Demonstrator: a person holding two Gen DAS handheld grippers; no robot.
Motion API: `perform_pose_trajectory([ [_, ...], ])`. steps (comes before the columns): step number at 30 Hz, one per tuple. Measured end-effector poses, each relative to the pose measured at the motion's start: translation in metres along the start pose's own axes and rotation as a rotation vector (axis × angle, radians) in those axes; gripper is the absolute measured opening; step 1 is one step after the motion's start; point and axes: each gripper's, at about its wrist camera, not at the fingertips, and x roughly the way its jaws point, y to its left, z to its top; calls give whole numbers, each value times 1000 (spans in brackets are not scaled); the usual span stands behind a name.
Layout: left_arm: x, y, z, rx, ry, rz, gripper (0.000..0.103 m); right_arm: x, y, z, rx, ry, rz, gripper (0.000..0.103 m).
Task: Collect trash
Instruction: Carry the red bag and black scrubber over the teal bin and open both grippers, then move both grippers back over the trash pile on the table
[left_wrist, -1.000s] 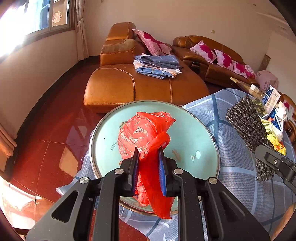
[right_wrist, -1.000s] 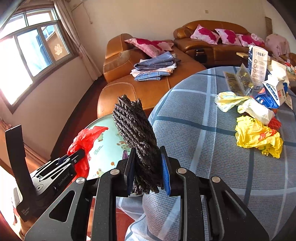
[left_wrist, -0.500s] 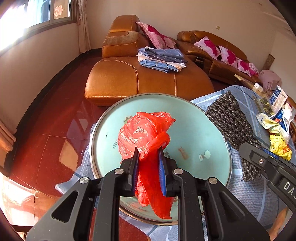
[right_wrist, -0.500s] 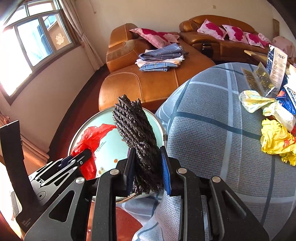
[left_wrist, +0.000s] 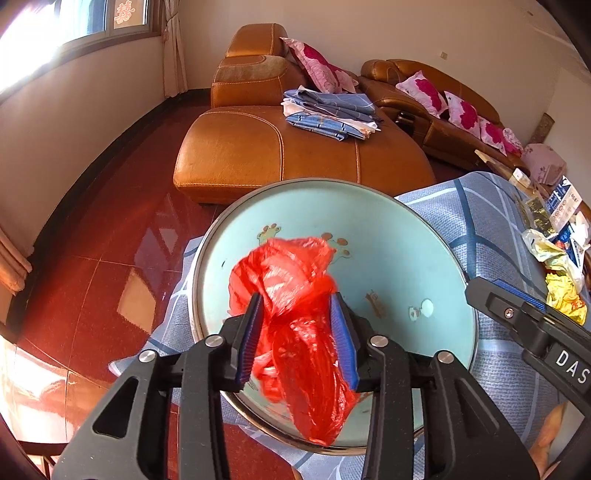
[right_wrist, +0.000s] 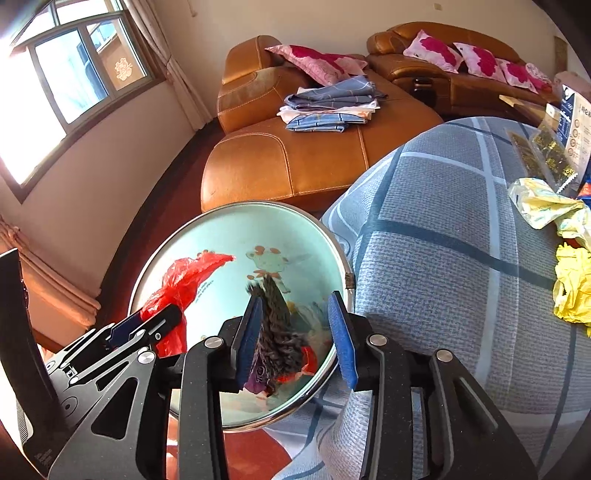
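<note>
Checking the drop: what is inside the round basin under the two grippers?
A dark knitted rag slipping from the opening right gripper into the basin. The red plastic bag sits between the opening left gripper's jaws, hiding the bottom beneath.

Each camera sits on a gripper and looks forward and down along its fingers, very close to the round blue basin (left_wrist: 388, 236). Both views share the basin (right_wrist: 229, 236), the checked cloth (left_wrist: 491, 229) and the brown sofa (right_wrist: 295, 162) behind.
</note>
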Motion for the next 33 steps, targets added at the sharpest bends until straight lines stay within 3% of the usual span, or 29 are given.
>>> perform_pose_trajectory([
  [3, -2, -5, -2, 17, -7, 6, 47, -14, -8, -2, 13, -30, -16, 39],
  [9, -12, -16, -6, 56, -51, 58, 76, -50, -38, -12, 48, -96, -56, 39],
  [14, -22, -29, -9, 85, -80, 70, 89, -80, -71, -22, 94, -150, -113, 52],
  [18, -32, -39, -13, 114, -100, 70, 93, -98, -94, -29, 142, -178, -144, 60],
  [33, -54, -72, -28, 146, -86, -9, 97, -150, -179, -70, 295, -220, -240, 61],
])
